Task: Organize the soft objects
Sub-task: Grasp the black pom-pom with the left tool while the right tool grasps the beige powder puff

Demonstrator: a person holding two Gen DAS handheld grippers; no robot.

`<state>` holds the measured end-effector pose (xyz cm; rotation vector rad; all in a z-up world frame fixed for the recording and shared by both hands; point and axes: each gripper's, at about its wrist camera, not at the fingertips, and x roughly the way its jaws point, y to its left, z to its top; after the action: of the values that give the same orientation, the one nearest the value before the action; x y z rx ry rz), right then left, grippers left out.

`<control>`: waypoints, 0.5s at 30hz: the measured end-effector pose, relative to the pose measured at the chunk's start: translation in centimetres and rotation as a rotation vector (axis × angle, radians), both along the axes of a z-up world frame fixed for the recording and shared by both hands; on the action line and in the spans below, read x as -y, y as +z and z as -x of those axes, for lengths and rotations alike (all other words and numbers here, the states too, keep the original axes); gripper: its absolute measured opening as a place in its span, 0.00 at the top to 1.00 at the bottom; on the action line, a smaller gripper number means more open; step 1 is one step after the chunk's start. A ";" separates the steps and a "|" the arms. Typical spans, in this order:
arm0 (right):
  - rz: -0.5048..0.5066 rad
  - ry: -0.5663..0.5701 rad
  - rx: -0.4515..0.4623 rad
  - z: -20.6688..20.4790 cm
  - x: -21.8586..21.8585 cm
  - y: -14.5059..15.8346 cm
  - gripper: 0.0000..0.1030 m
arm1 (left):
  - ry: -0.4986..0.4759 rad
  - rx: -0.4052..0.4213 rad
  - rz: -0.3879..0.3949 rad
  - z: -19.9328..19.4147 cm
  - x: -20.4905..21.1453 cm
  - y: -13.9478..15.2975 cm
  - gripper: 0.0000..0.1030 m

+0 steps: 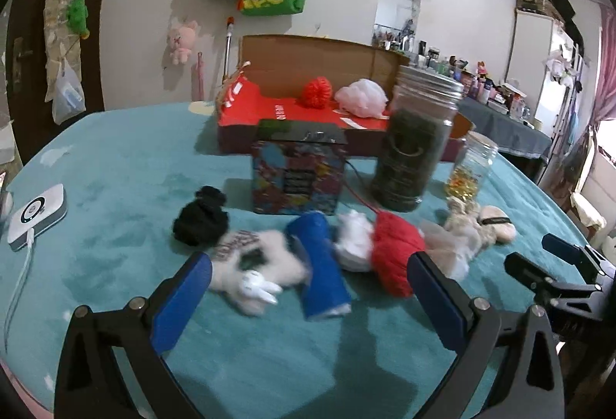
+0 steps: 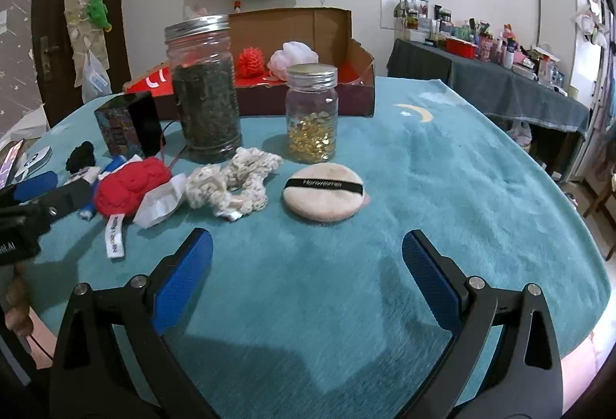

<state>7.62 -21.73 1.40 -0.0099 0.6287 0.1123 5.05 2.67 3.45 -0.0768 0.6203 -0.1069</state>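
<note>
Teal cloth is covering the tabletop [image 2: 442, 165], where the left claw [image 1: 308, 288], its fingers spread apart and empty, is facing the blue roll [image 1: 321, 263] lying lengthwise toward it; the right claw [image 2: 307, 265] is gaping short of the powder puff [image 2: 323, 192]. Motion blur is smearing the white plush [image 1: 258, 265], probably a toy.

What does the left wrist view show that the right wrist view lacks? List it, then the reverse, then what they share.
Only the left wrist view: the pink plush on the wall, and the blue roll in full. Only the right wrist view: the yellow moon on the blanket, and the powder puff in full. Both: the red box, the two jars, the red knit. Both grippers, left gripper and right gripper, are open and empty.
</note>
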 end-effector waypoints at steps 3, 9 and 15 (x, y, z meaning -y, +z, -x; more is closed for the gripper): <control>0.002 -0.002 -0.033 -1.1 0.4 0.2 0.02 | 0.009 -0.026 0.006 -0.9 -1.3 0.5 0.00; 0.015 -0.023 -0.120 -4.0 1.5 0.7 0.02 | 0.083 -0.068 -0.070 -3.0 -3.8 1.2 0.00; -0.012 0.015 -0.193 -6.3 2.1 0.6 0.03 | 0.110 -0.124 -0.094 -5.7 -5.9 0.8 0.01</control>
<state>13.88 -23.83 2.04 0.0078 0.8206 0.1330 10.71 8.60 4.22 -0.0267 0.7430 0.0338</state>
